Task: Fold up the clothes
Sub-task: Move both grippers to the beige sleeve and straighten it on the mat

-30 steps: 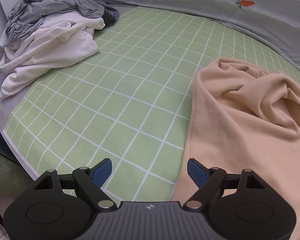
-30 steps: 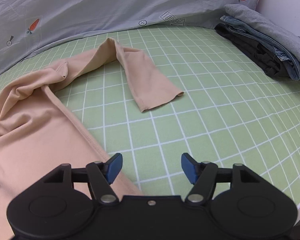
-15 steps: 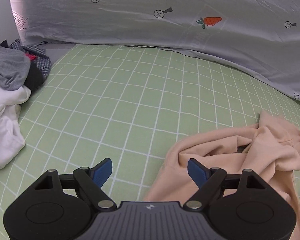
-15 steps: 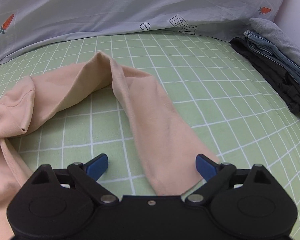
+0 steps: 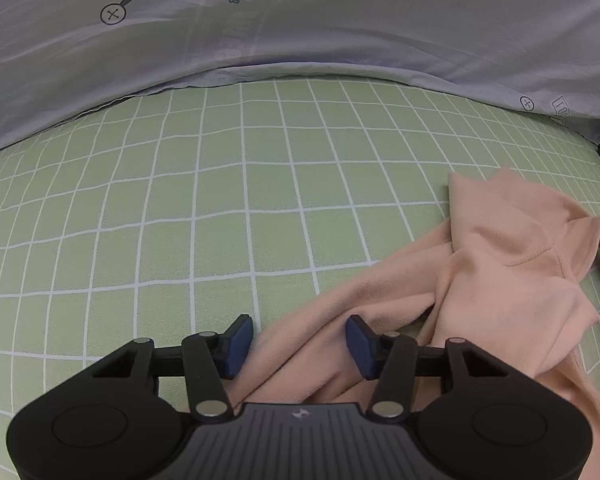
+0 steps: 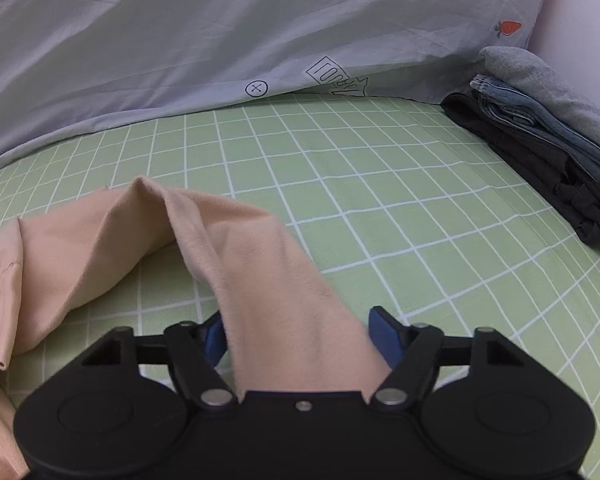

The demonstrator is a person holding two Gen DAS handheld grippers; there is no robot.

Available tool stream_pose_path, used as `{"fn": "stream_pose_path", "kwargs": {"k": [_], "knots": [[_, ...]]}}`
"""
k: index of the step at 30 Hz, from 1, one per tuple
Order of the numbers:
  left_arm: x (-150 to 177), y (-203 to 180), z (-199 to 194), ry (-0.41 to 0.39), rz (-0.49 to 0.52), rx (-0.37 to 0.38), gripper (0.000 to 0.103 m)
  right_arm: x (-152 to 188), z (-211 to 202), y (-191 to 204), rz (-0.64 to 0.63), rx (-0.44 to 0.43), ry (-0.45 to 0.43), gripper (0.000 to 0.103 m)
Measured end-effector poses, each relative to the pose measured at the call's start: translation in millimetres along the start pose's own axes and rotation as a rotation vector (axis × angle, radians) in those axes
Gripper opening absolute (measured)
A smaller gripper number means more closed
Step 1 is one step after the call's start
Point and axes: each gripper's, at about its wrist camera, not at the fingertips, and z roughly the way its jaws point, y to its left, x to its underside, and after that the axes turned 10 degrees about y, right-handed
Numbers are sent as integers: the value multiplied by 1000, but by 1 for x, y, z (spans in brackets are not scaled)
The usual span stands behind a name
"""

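A peach long-sleeved garment (image 5: 500,272) lies crumpled on the green checked sheet (image 5: 220,208). My left gripper (image 5: 298,340) is open, low over the sheet, with a fold of the garment lying between its blue pads. In the right wrist view one sleeve (image 6: 276,280) of the garment runs back between the blue pads of my right gripper (image 6: 300,334), which is open around the sleeve end. The sleeve bends at a raised fold and joins the garment's body (image 6: 28,264) at the left.
A grey duvet with carrot prints (image 5: 300,28) rises behind the sheet; it also shows in the right wrist view (image 6: 220,32). A stack of folded dark, denim and grey clothes (image 6: 548,132) sits at the right edge of the bed.
Both grippers moved forward and lower onto the garment. The left now has a fold between its pads; the right has the sleeve end between its pads. The left pile of clothes left view.
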Motion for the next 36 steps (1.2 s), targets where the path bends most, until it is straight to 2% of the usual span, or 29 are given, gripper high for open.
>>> {"fn": "stream_pose_path", "kwargs": {"k": [1, 3, 6, 10, 13, 15, 17, 19, 21, 22, 23, 24, 25, 27, 28, 31, 36], "knots": [[0, 3, -1, -4, -29, 11, 29, -1, 0, 0, -15, 18, 0, 9], [0, 11, -5, -22, -80, 0, 22, -2, 2, -3, -42, 54, 2, 9], [-3, 23, -12, -65, -115, -85, 17, -4, 3, -21, -12, 80, 6, 8], [-17, 62, -35, -133, -207, -247, 15, -6, 7, -59, 60, 156, 14, 8], [-13, 105, -52, -177, -345, -384, 14, -7, 9, -96, 148, 228, 20, 8], [7, 135, -57, -192, -487, -384, 15, -6, 8, -127, 231, 274, 23, 8], [27, 159, -61, -185, -616, -350, 16, -3, 7, -144, 280, 264, 33, 10], [40, 165, -58, -150, -670, -346, 20, 0, 7, -147, 278, 254, 60, 17], [48, 157, -53, -124, -652, -355, 21, 3, 9, -133, 220, 274, 83, 21], [52, 152, -53, -120, -639, -364, 22, 4, 8, -125, 190, 294, 84, 29], [56, 146, -53, -117, -627, -376, 27, 4, 5, -118, 172, 308, 85, 36], [61, 141, -55, -118, -628, -383, 34, 3, 3, -111, 159, 319, 88, 49], [65, 138, -58, -124, -642, -371, 38, 3, -1, -105, 154, 318, 83, 57], [75, 133, -64, -138, -675, -327, 52, 2, -9, -92, 149, 298, 71, 65], [79, 130, -67, -139, -681, -301, 54, 1, -14, -84, 144, 281, 68, 69], [84, 114, -74, -128, -647, -276, 56, -3, -28, -60, 108, 199, 54, 71], [85, 96, -77, -119, -599, -257, 68, -9, -49, -13, 23, 41, 12, 76]]}}
